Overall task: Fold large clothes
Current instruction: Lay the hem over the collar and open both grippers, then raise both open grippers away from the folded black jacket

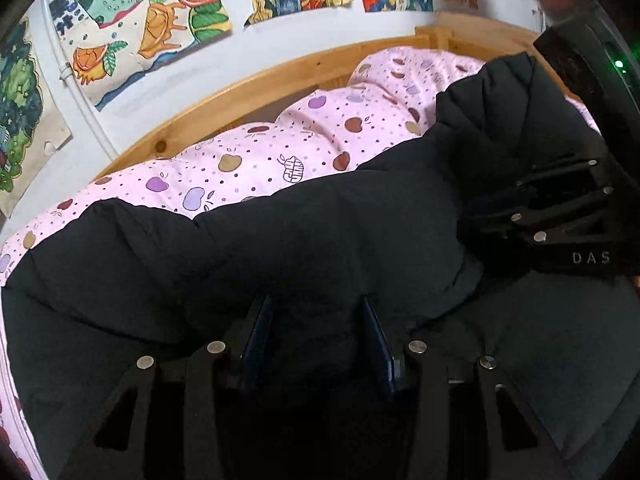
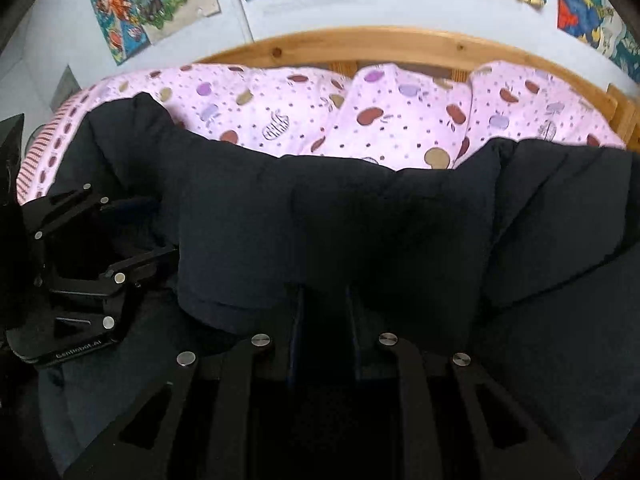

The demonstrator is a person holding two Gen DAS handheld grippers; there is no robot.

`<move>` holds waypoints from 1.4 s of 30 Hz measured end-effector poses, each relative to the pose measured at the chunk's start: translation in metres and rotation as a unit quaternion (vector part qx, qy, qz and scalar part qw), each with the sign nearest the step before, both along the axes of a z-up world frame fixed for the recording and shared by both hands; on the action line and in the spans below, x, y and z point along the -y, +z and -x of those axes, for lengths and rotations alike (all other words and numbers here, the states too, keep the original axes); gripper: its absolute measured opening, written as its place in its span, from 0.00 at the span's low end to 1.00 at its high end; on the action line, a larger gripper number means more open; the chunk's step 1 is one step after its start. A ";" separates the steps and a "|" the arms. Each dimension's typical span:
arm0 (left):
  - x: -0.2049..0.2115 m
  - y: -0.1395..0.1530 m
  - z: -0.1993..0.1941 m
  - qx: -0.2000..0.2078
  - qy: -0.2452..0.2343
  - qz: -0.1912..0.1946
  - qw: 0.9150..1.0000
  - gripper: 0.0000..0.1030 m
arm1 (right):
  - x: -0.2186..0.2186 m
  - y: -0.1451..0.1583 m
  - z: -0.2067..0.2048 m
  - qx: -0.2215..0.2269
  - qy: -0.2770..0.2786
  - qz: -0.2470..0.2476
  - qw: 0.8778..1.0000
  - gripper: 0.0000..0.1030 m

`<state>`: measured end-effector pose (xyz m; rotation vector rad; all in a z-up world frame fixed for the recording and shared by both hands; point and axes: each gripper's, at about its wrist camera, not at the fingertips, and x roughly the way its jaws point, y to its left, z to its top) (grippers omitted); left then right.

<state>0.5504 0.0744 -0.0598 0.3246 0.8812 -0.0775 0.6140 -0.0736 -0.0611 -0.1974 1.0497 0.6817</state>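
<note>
A large black padded jacket [image 1: 280, 240] lies across the bed and fills the lower part of both views; it also shows in the right wrist view [image 2: 320, 220]. My left gripper [image 1: 316, 312] is shut on a thick fold of the jacket, which bulges between its fingers. My right gripper [image 2: 324, 300] is shut on another fold of the jacket. The right gripper also shows in the left wrist view [image 1: 492, 216] at the right, and the left gripper shows in the right wrist view [image 2: 156, 248] at the left, both buried in the jacket's edge.
A pink quilt [image 1: 260, 156] with an apple print lies behind the jacket on the bed; it also shows in the right wrist view [image 2: 360, 116]. A wooden bed rail [image 1: 280, 80] runs behind it. A white wall with colourful posters [image 1: 140, 28] stands beyond.
</note>
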 end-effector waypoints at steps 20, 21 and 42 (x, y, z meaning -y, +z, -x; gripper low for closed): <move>0.014 0.015 0.024 0.053 0.019 -0.041 0.998 0.49 | 0.012 0.014 0.018 0.067 -0.019 -0.027 0.997 0.18; 0.013 0.020 0.027 0.056 0.025 -0.038 0.997 0.50 | 0.015 0.017 0.020 0.070 -0.023 -0.031 0.997 0.19; -0.036 0.075 0.095 0.095 0.168 0.161 0.968 0.92 | 0.059 0.076 0.087 0.137 -0.089 -0.044 0.986 0.73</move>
